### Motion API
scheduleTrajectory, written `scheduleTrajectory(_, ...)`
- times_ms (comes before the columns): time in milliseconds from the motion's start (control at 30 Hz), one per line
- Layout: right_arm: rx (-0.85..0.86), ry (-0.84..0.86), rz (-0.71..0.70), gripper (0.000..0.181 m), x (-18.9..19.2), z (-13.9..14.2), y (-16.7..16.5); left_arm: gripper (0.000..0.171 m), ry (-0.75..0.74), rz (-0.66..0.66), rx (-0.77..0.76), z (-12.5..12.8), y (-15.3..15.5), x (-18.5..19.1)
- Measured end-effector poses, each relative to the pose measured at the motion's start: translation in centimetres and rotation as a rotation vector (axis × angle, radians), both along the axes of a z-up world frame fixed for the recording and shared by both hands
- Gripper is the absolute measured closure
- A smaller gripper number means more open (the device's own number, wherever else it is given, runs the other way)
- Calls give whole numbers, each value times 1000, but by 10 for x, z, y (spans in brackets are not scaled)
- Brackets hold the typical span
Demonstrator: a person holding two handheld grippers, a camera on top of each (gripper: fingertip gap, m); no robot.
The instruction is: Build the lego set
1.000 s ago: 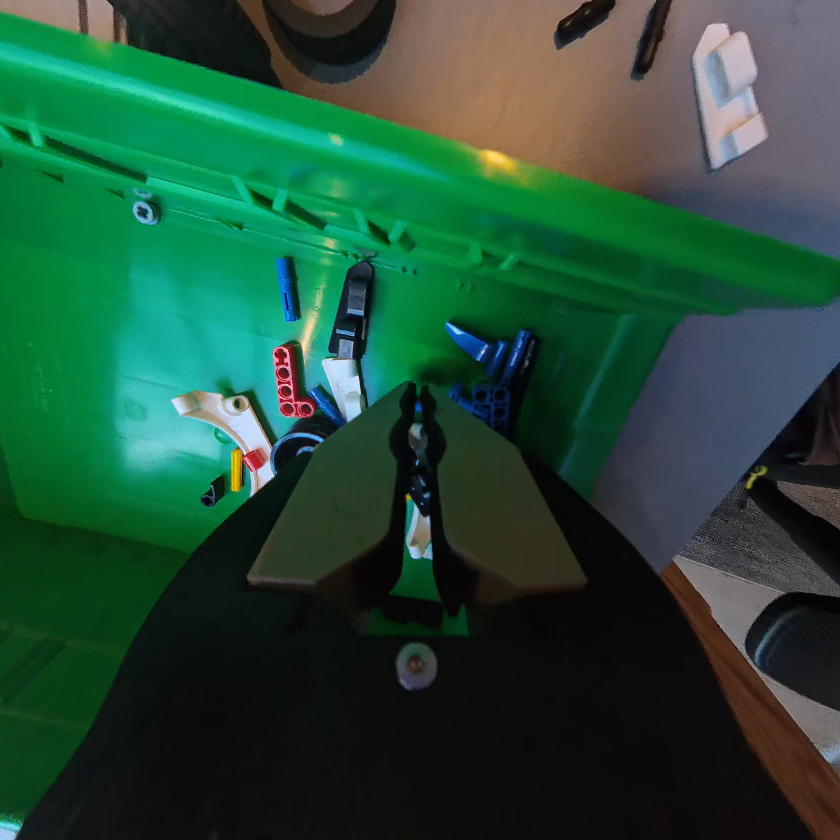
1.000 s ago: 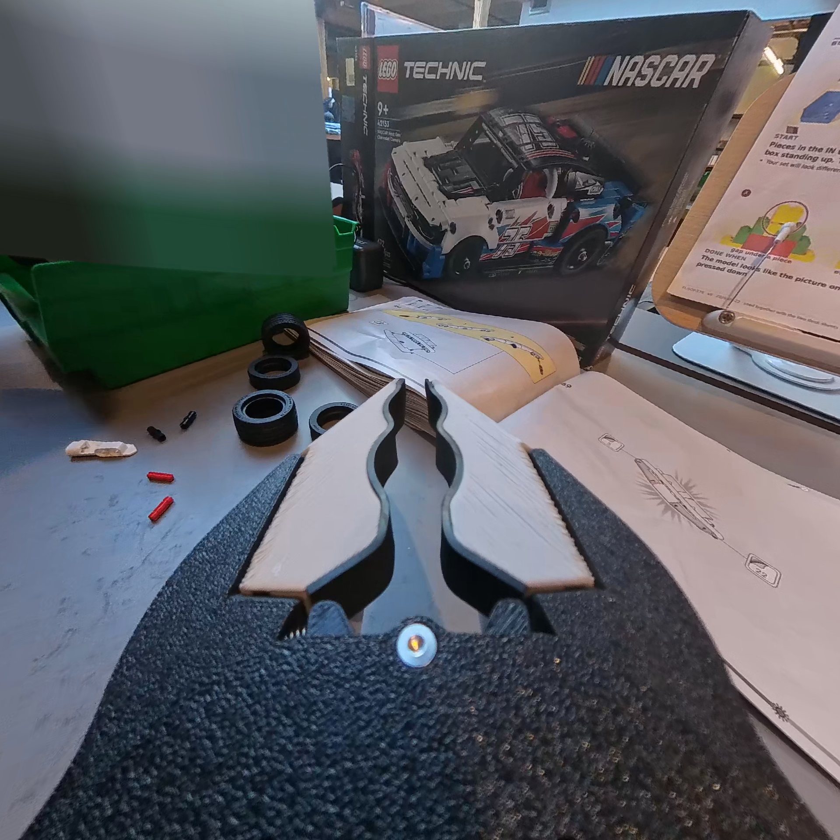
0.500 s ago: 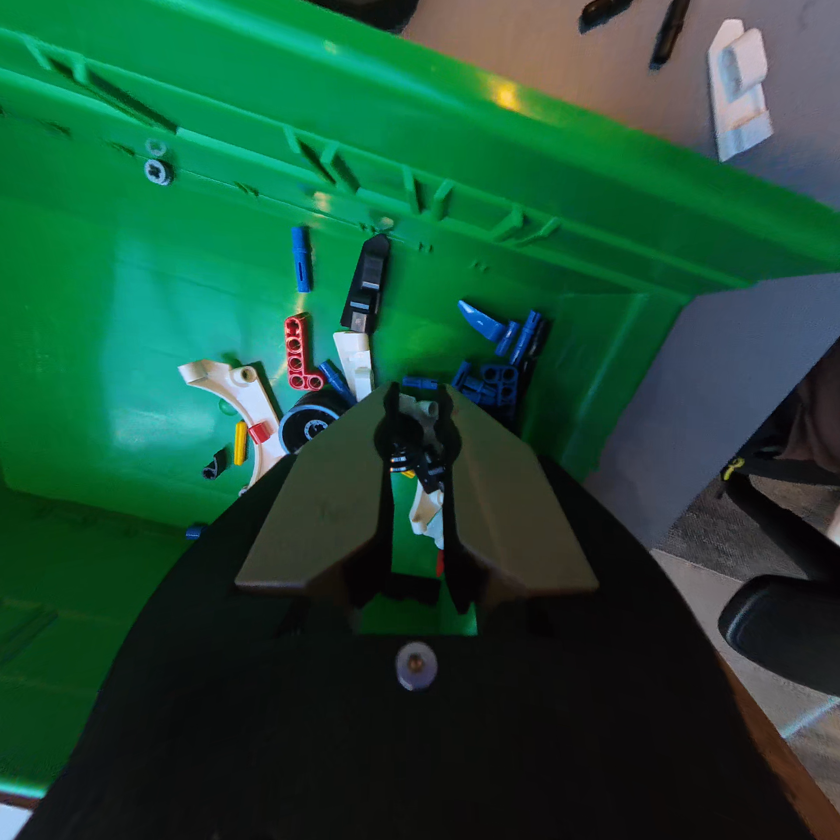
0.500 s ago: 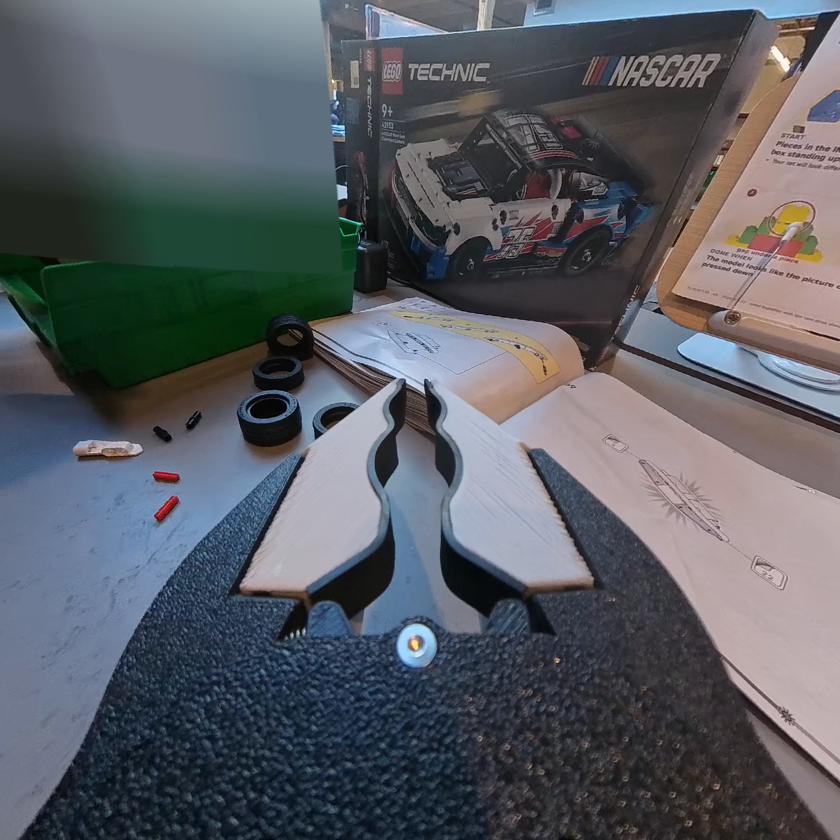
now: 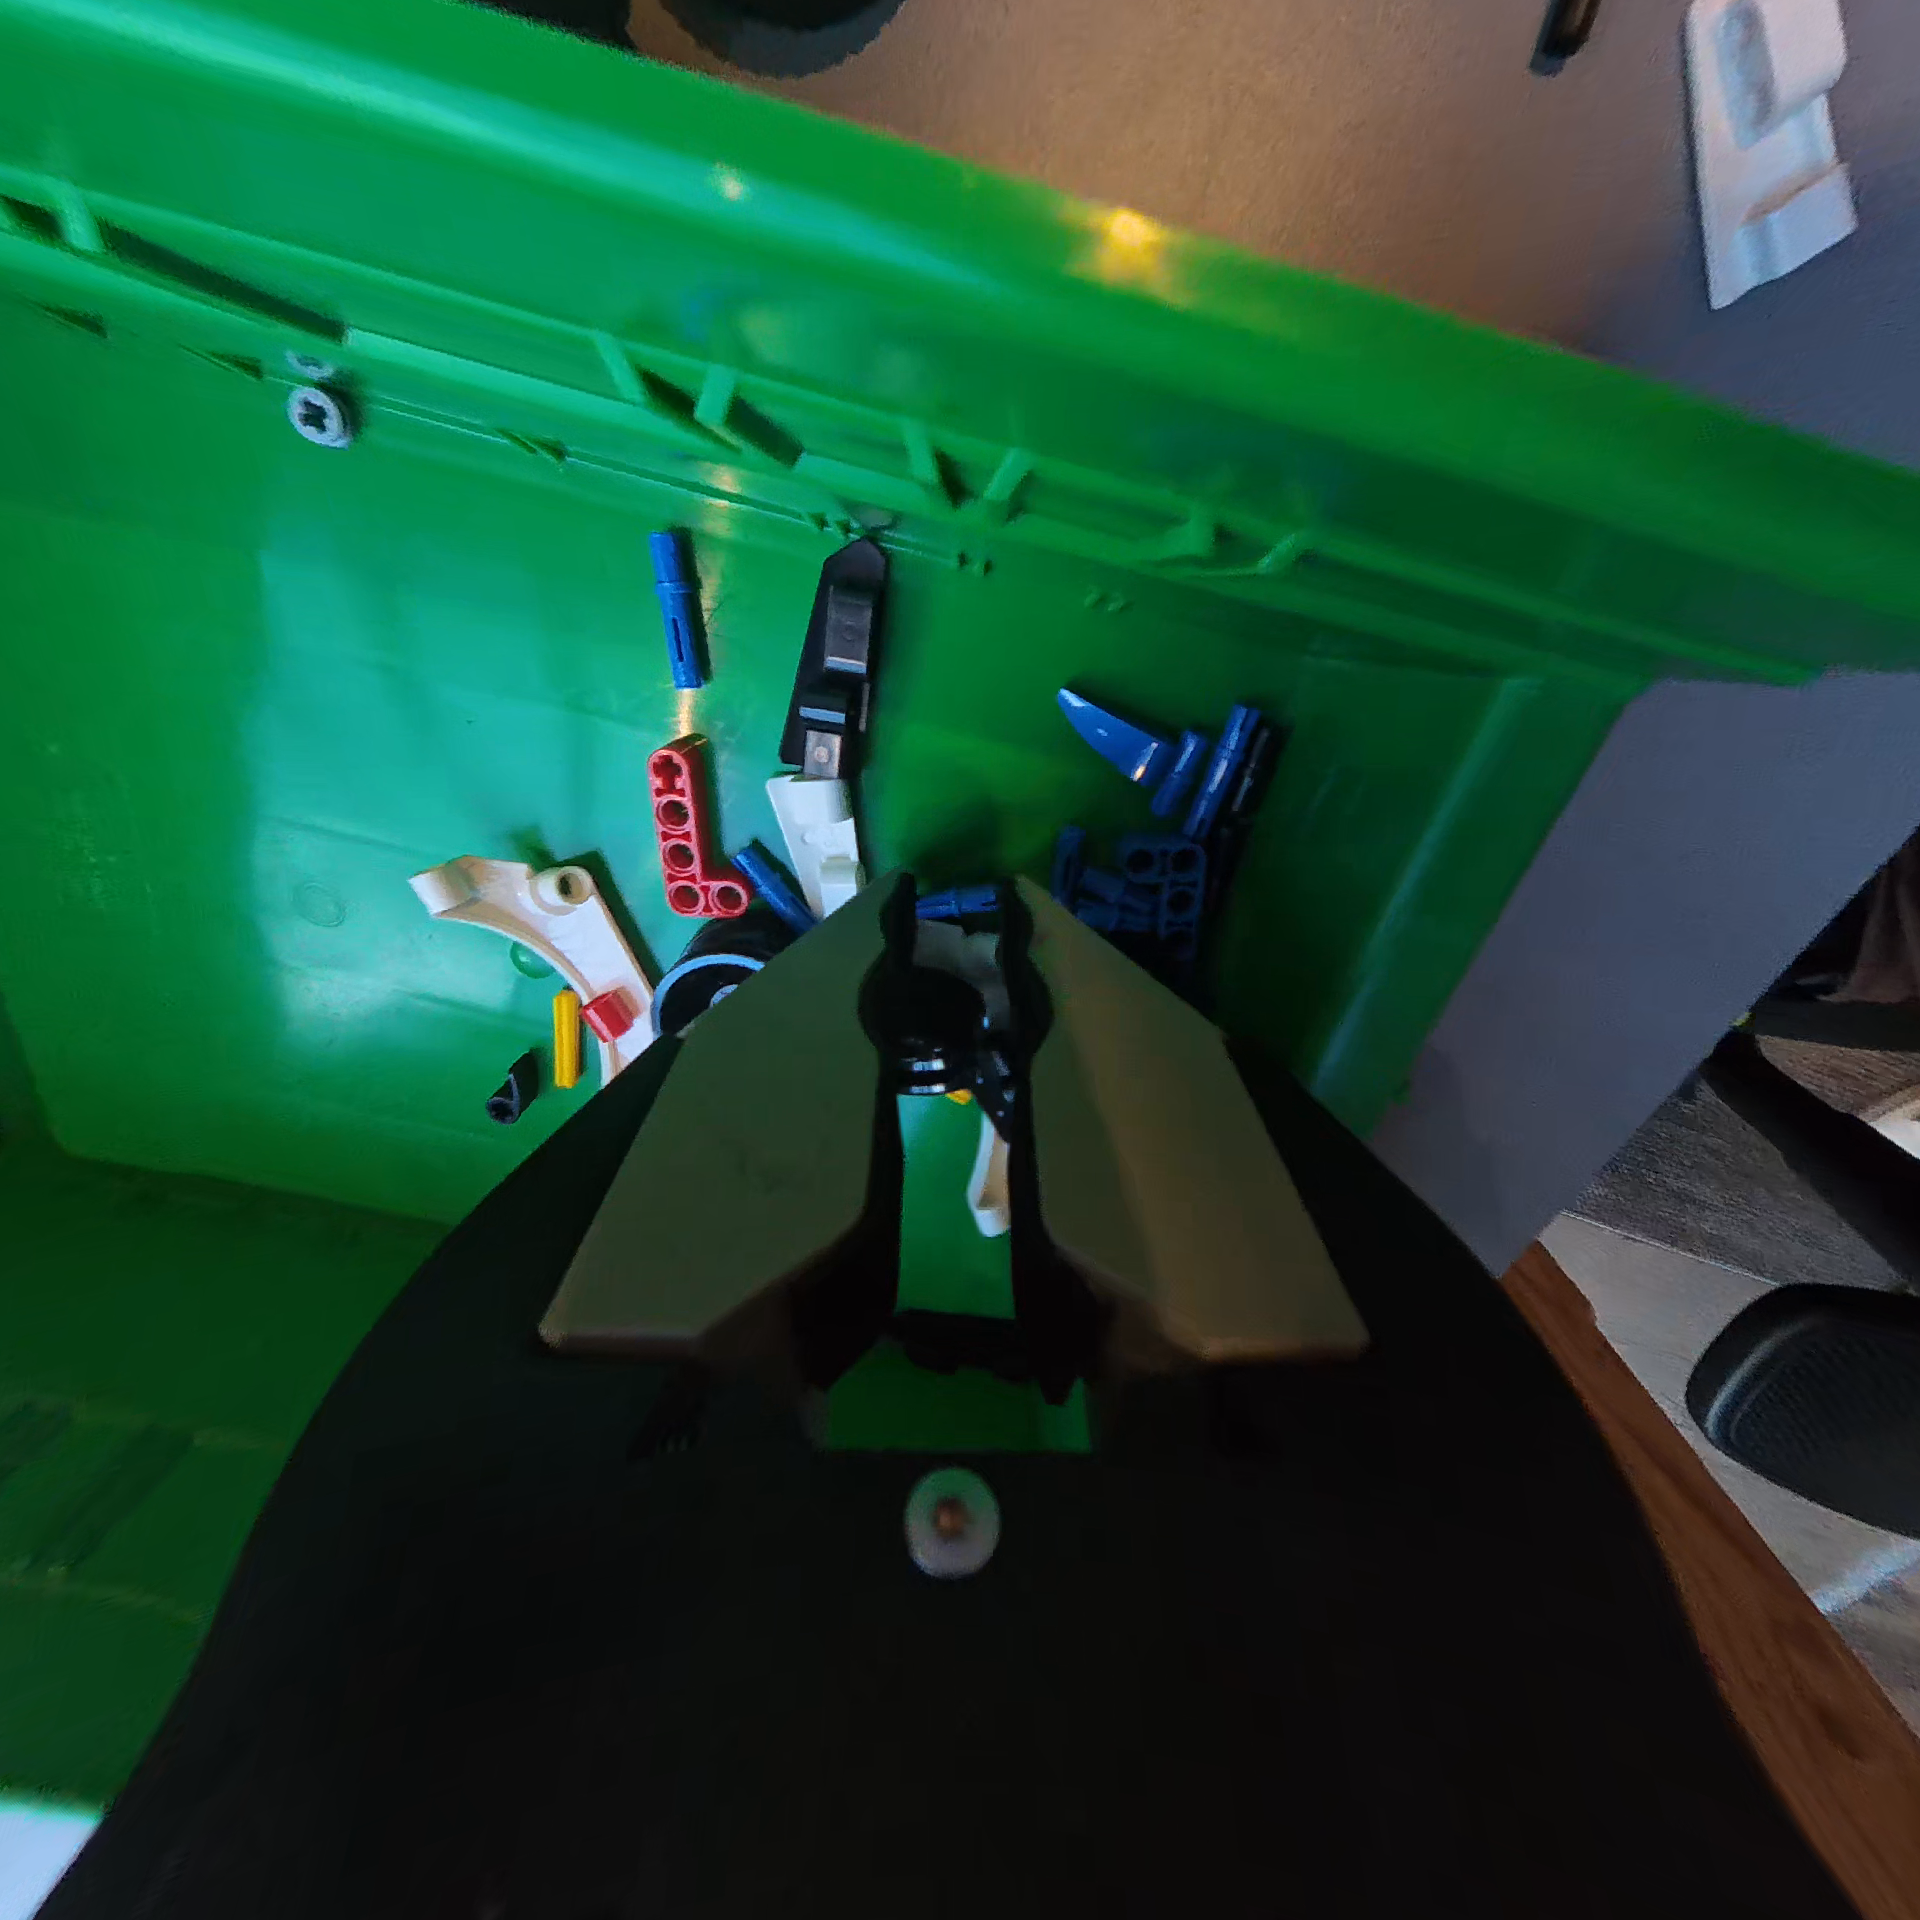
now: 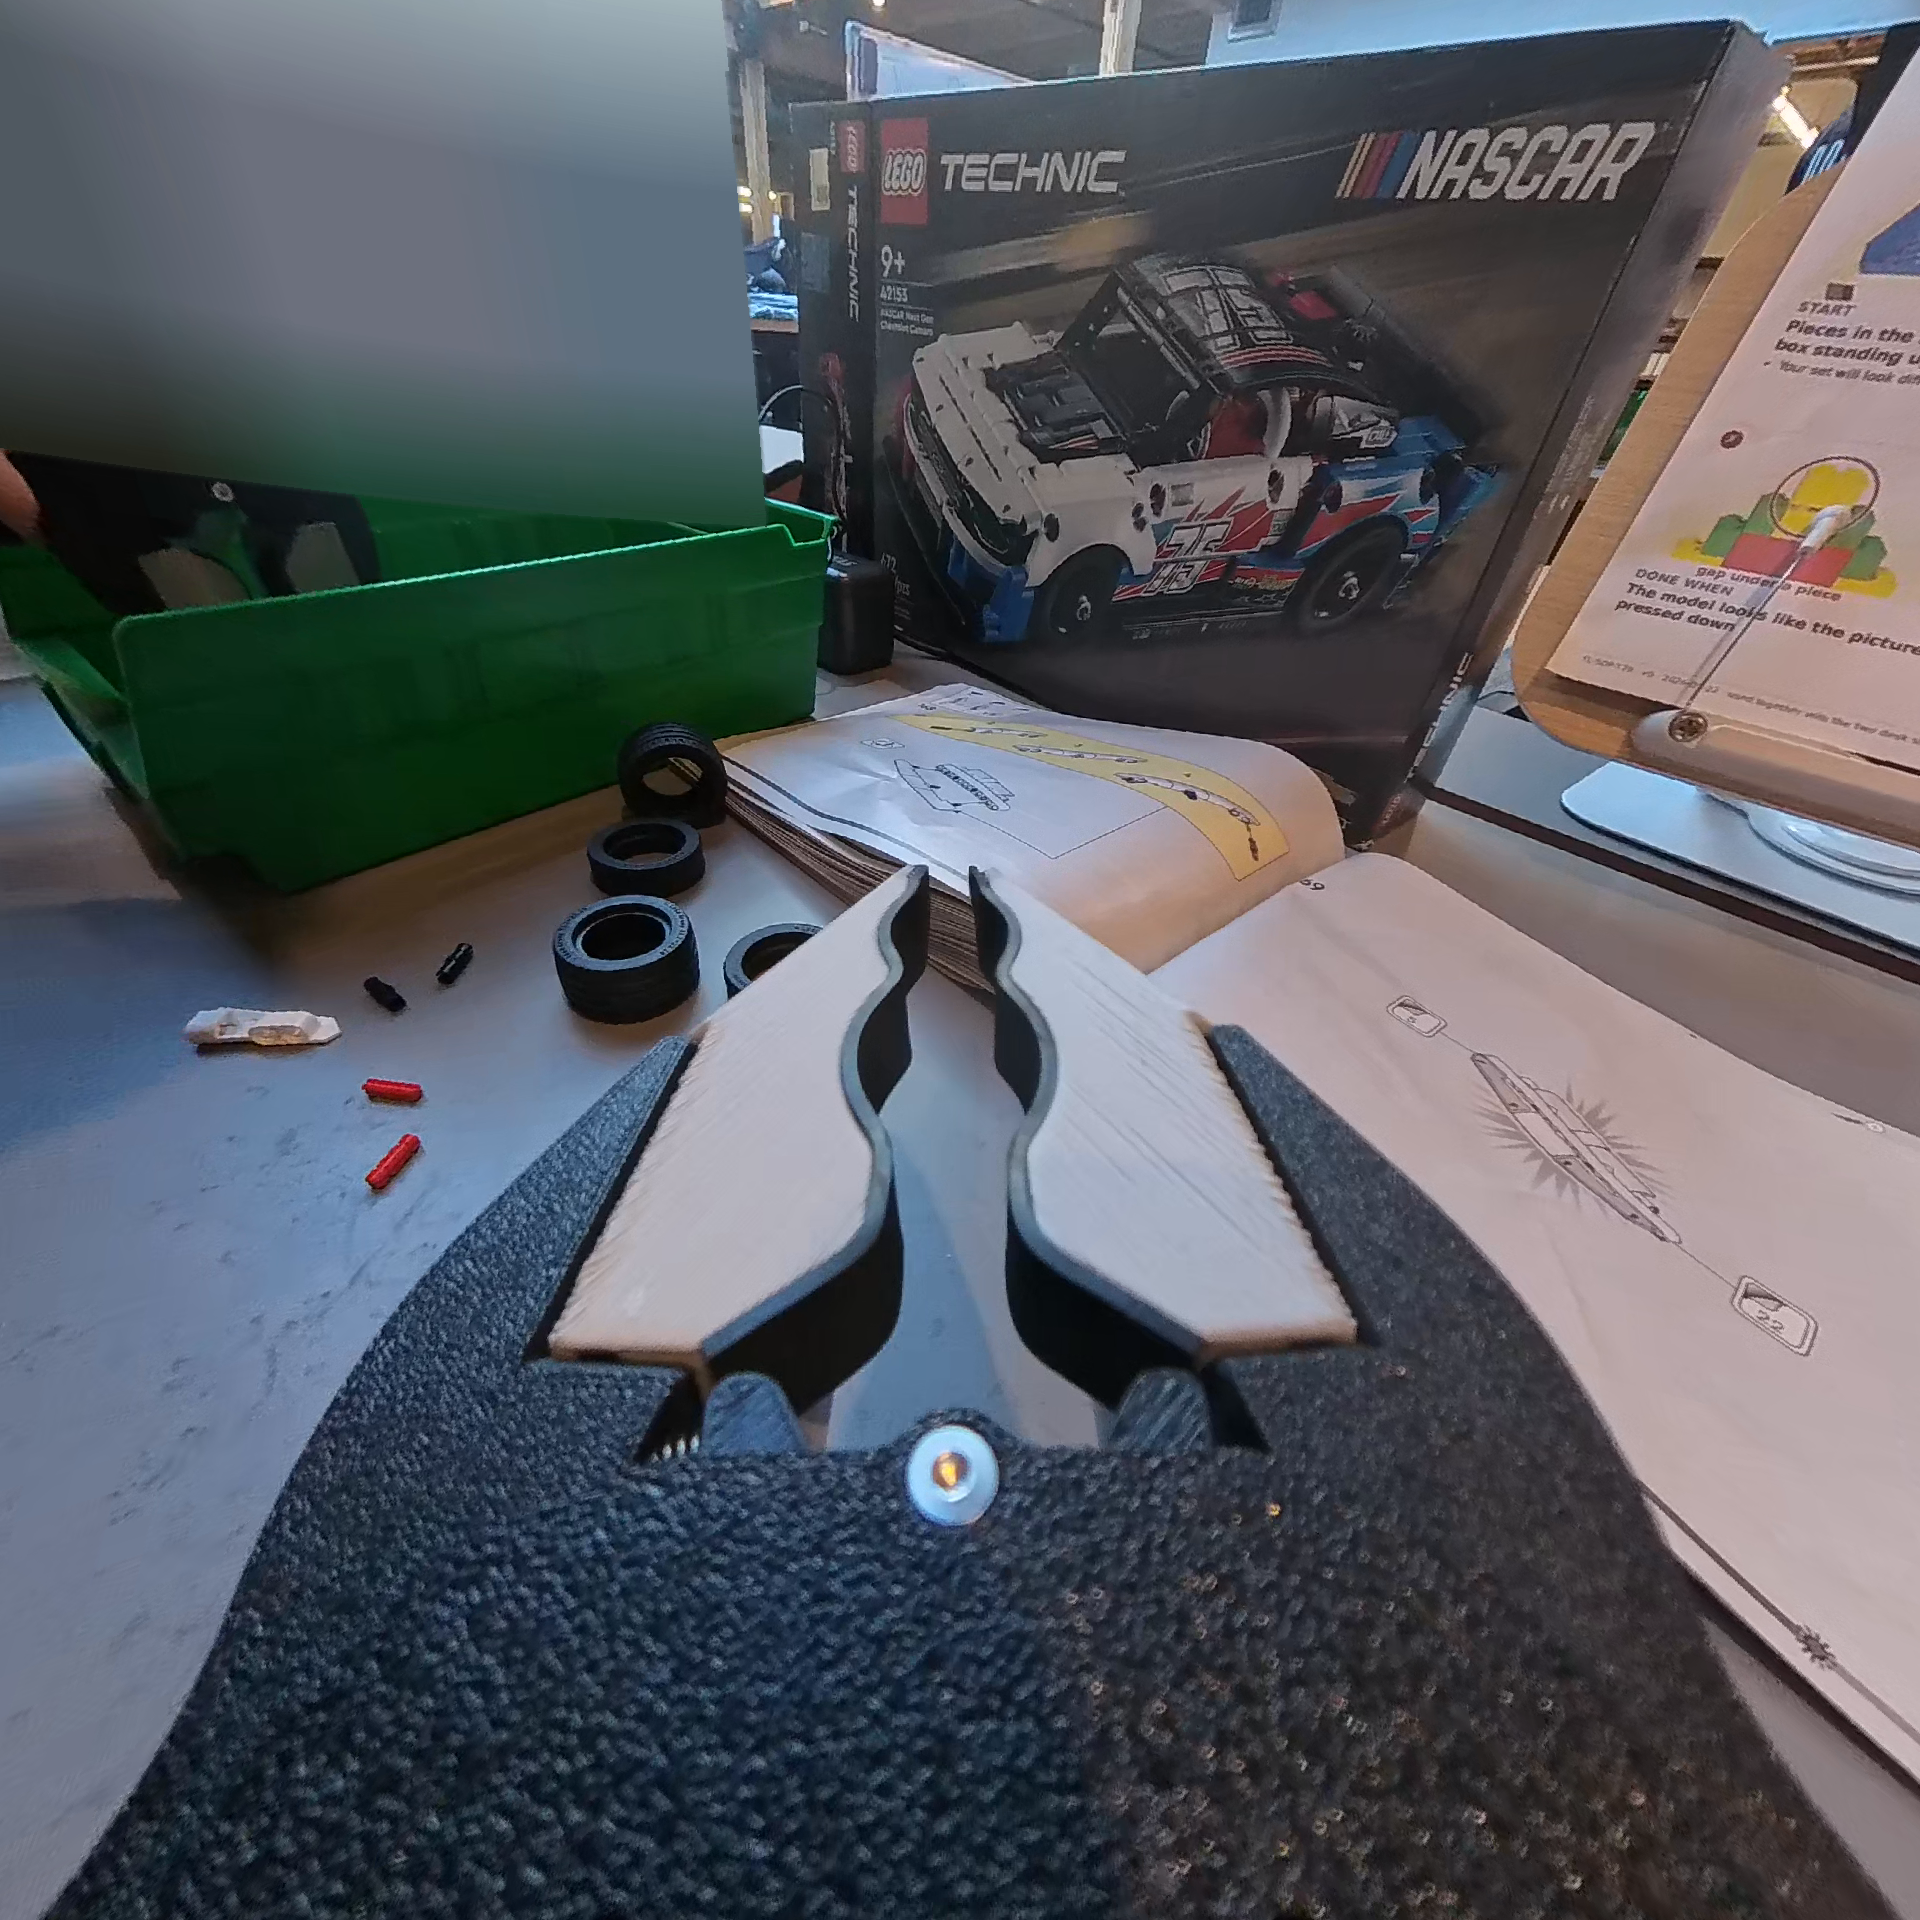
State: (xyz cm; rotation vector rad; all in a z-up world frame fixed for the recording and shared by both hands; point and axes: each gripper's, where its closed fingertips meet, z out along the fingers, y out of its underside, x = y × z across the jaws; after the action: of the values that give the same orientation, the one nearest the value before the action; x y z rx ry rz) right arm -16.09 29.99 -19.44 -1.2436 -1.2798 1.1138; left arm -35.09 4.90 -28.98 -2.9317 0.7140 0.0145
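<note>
Pieces (image 5: 940,1060) half-hidden between left fingers (image 5: 748,1122)

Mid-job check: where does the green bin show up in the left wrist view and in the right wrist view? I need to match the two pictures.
Left wrist view: the green bin fills the upper and left of the picture, seen from above, loose pieces on its floor.
Right wrist view: it stands at mid-left, seen from the side on the grey table.
Shared landmark: the white piece lying on the table outside the bin.
</note>
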Motion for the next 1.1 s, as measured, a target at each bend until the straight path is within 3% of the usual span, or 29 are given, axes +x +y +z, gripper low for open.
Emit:
scheduleTrajectory(100, 2, 1, 7, 173, 0, 0, -2, 158, 31, 6, 70, 18, 7, -3)
scheduleTrajectory(233, 10, 4, 27, 175, -2, 1, -7, 159, 56, 52, 287, 67, 33, 1)
scheduleTrajectory(367, 27, 8, 47, 175, -6, 2, -13, 159, 46, 66, 496, 115, 66, 41)
scheduleTrajectory(467, 43, 20, 52, 175, -5, 5, -17, 160, -21, 36, 619, 138, 86, 93)
scheduleTrajectory(500, 48, 26, 51, 175, -4, 6, -18, 171, -63, 29, 656, 143, 91, 112)
scheduleTrajectory(600, 46, 39, 47, 175, -3, 9, -18, 171, -133, 26, 733, 140, 106, 154)
scheduleTrajectory(700, 7, 37, 53, 175, -3, 8, -16, 171, -180, 64, 710, 112, 117, 167)
scheduleTrajectory(800, -12, 45, 43, 175, 0, 9, -12, 171, -128, 155, 642, 82, 119, 145)
scheduleTrajectory(900, 0, 34, 43, 175, 2, 8, -13, 171, -157, 221, 675, 84, 113, 132)
scheduleTrajectory(1033, 0, 8, 43, 175, 1, 3, -14, 171, -83, 291, 669, 86, 95, 111)
scheduleTrajectory(1100, -17, 4, 49, 174, 1, 2, -13, 171, -109, 286, 677, 90, 87, 119)
